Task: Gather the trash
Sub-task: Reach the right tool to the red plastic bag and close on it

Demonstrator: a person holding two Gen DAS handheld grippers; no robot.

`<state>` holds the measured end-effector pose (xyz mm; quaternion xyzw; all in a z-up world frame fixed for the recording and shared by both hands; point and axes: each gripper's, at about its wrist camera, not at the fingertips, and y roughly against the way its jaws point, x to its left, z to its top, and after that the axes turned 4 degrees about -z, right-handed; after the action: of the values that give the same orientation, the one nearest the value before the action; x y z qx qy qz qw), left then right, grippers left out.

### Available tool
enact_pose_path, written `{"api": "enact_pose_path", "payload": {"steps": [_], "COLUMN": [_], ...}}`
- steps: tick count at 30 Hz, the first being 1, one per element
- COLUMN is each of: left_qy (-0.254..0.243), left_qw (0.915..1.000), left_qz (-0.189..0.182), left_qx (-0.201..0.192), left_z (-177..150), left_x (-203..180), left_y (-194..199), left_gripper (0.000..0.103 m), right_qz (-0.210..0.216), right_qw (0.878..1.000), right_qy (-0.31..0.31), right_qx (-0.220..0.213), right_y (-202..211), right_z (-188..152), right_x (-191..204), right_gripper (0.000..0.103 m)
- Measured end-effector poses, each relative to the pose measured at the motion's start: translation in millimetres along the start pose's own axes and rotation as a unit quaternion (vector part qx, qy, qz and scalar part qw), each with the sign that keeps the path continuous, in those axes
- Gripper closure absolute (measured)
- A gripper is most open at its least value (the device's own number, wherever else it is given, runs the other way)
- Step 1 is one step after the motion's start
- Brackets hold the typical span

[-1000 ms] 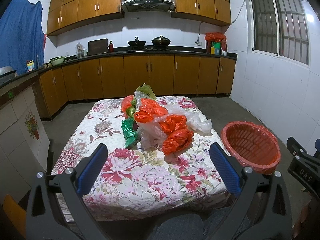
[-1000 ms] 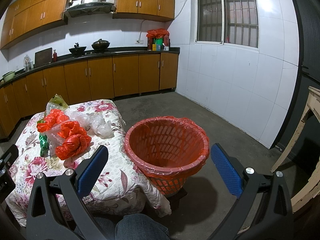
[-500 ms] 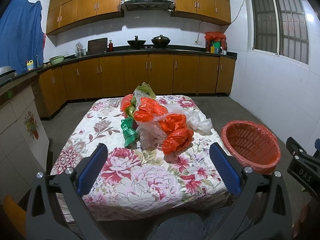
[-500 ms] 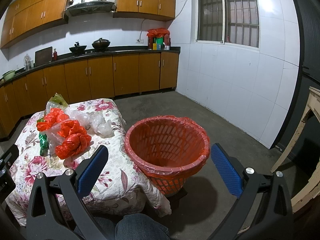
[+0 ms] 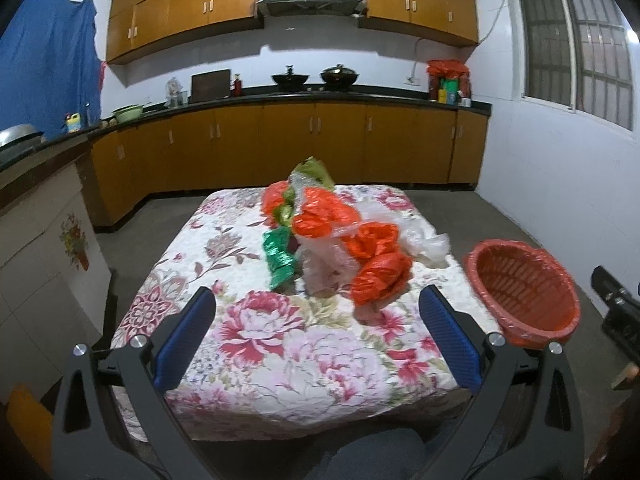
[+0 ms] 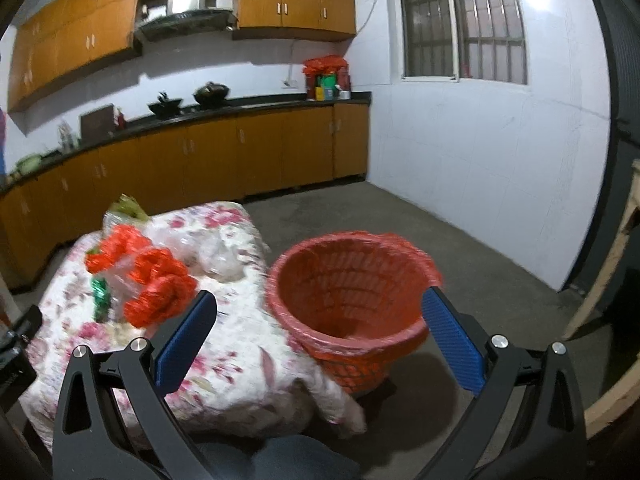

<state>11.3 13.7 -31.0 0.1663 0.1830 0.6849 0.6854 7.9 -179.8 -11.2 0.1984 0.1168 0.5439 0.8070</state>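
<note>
A pile of crumpled bags lies on the floral-cloth table (image 5: 304, 352): orange bags (image 5: 380, 276), a green bag (image 5: 280, 258) and clear bags (image 5: 420, 240). The pile shows in the right wrist view too (image 6: 156, 284). An orange basket lined with an orange bag (image 5: 524, 288) (image 6: 352, 284) stands beside the table's right edge. My left gripper (image 5: 316, 320) is open and empty above the table's near part, short of the pile. My right gripper (image 6: 320, 320) is open and empty, above the basket's near side.
Wooden kitchen cabinets and a dark counter (image 5: 320, 98) with pots run along the back wall. A tiled counter (image 5: 36, 248) stands left of the table. A wooden frame (image 6: 612, 276) leans at the far right. Bare concrete floor (image 6: 440, 232) lies behind the basket.
Both grippers have shifted and tilted slightly; the right wrist view is now rotated and blurred. The jaws stay open. The pile and the basket have not moved.
</note>
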Motion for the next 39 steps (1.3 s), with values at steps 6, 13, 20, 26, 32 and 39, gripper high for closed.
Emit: {"api": "enact_pose_path", "payload": {"steps": [6,13,20,26,32,39], "left_qy": [0.015,0.055,0.091,0.104,0.105,0.096], "left_qw": [0.9989,0.9956,0.9916,0.9905,0.9910,0.9933], "left_qz": [0.037,0.054,0.074,0.071,0.067,0.051], "left_qx": [0.024,0.052,0.055,0.053,0.049,0.040], "left_z": [-1.0,1.8,7.7,10.9,15.7,24.3], "left_x": [28.3,66.2,101.7,114.8,116.3,107.6], "left_y": [-26.1,-59.1,-86.9,-107.4,-123.0,-136.2], "left_gripper": [0.004,0.004,0.004,0.004,0.004,0.004], "right_qz": [0.029,0.089,0.126,0.127,0.115,0.148], "right_qw": [0.999,0.994,0.983,0.976,0.974,0.968], "right_qy": [0.012,0.039,0.092,0.109,0.111,0.096], "right_qx": [0.024,0.055,0.099,0.139,0.163,0.180], "right_y": [-32.9,-75.7,-130.3,-169.4,-194.0,-196.6], "right_z": [2.2,10.6,1.5,-17.1,-26.7,-36.4], "right_x": [27.8,81.6,155.2,195.1,201.5,180.7], "right_gripper": [0.002,0.002,0.007,0.007,0.008,0.029]}}
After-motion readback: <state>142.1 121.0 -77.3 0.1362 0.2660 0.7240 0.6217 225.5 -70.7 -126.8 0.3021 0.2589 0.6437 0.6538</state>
